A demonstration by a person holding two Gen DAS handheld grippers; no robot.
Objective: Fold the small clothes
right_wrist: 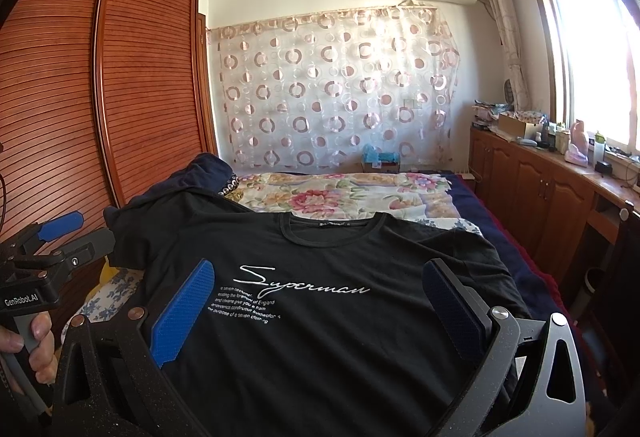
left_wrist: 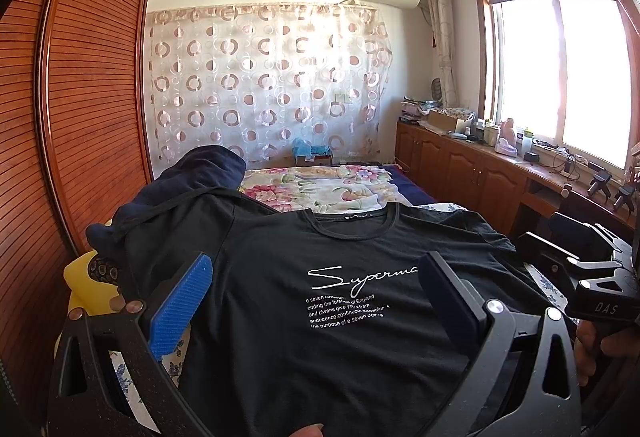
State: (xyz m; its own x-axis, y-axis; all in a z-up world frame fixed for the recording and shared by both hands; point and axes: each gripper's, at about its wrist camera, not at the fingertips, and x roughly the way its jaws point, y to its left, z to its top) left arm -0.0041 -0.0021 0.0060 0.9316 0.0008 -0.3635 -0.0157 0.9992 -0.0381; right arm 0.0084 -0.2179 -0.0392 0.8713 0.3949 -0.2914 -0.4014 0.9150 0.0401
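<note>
A black T-shirt (left_wrist: 340, 349) (right_wrist: 320, 357) with white "Superman" lettering lies flat, front up, on the bed, collar pointing away. My left gripper (left_wrist: 316, 261) is open, its blue-padded fingers (left_wrist: 180, 305) spread wide just above the shirt's lower chest with only flat cloth between them. My right gripper (right_wrist: 320, 265) is open in the same way over the same area, a little further right. Each gripper shows at the edge of the other's view: the right gripper (left_wrist: 576, 257) and the left gripper (right_wrist: 76, 233), both hand-held.
A dark navy garment (left_wrist: 192, 177) (right_wrist: 200, 173) is heaped at the shirt's far left. A floral quilt (left_wrist: 320, 185) (right_wrist: 340, 197) lies beyond the collar. A slatted wooden wardrobe (left_wrist: 80, 97) stands at left, cluttered cabinets (left_wrist: 480, 165) under the window at right. A yellow item (left_wrist: 88, 289) pokes out at left.
</note>
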